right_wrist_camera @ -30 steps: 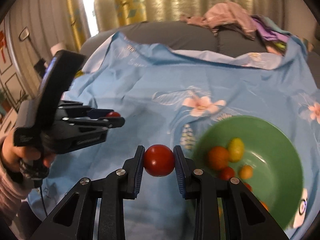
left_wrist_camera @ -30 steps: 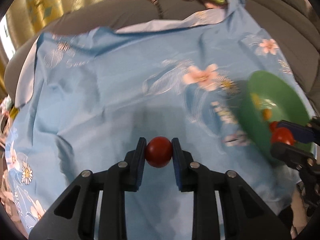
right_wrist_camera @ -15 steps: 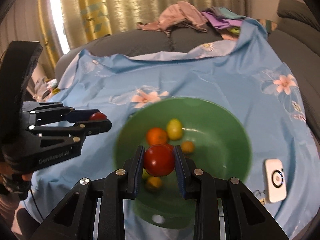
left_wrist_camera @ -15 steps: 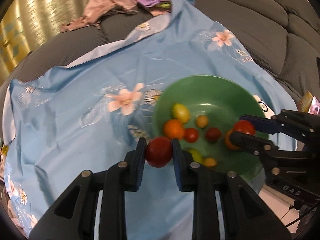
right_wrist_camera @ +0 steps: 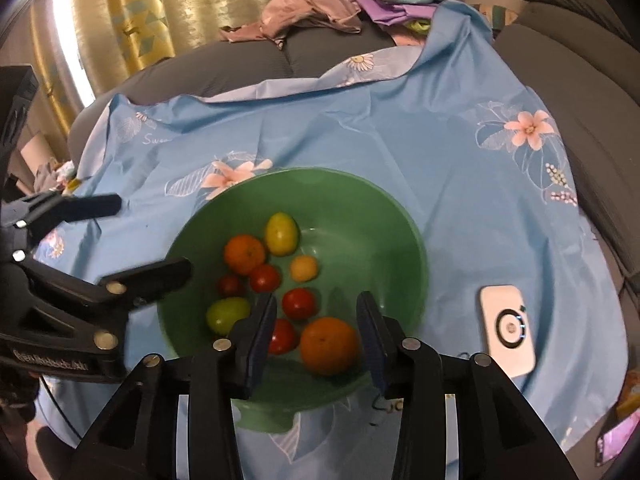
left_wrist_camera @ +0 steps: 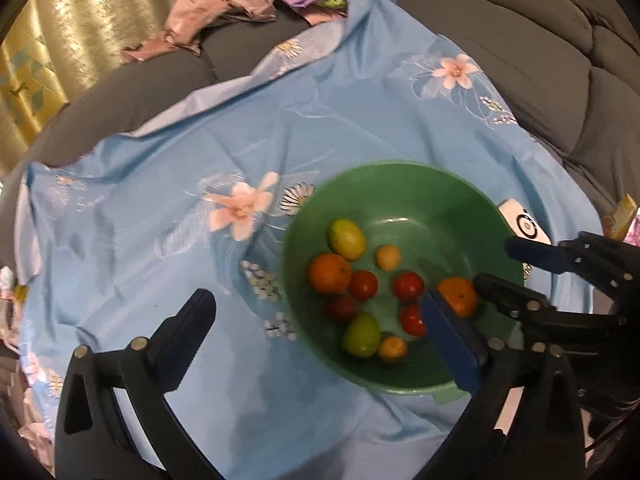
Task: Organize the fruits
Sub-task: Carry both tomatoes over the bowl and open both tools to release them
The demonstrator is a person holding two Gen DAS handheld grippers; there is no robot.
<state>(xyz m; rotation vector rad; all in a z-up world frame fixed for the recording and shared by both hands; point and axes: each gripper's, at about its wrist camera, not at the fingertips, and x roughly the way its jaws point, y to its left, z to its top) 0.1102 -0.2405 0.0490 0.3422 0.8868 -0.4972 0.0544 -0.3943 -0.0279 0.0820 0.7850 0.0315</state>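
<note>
Left hand-held gripper (left_wrist_camera: 320, 332) wide, empty at green bowl (left_wrist_camera: 404, 176) rim; right hand-held gripper (right_wrist_camera: 316, 320) wide, empty.

left wrist cam: above, looks down-forward, bowl (left_wrist_camera: 400, 200) lower right, close | right wrist cam: above near rim, bowl (right_wrist_camera: 360, 200) centered, closer | shared: bowl, blue cloth (left_wrist_camera: 160, 160), sofa (right_wrist_camera: 240, 72), each sees other gripper

the bowl (right_wrist_camera: 404, 216) sits on the cloth (right_wrist_camera: 360, 128) draped over the sofa (right_wrist_camera: 580, 80), fruits (right_wrist_camera: 280, 234) clustered inside it, a small device (right_wrist_camera: 507, 330) to its right, clothes (right_wrist_camera: 308, 10) heaped behind, probably on the sofa's back.
</note>
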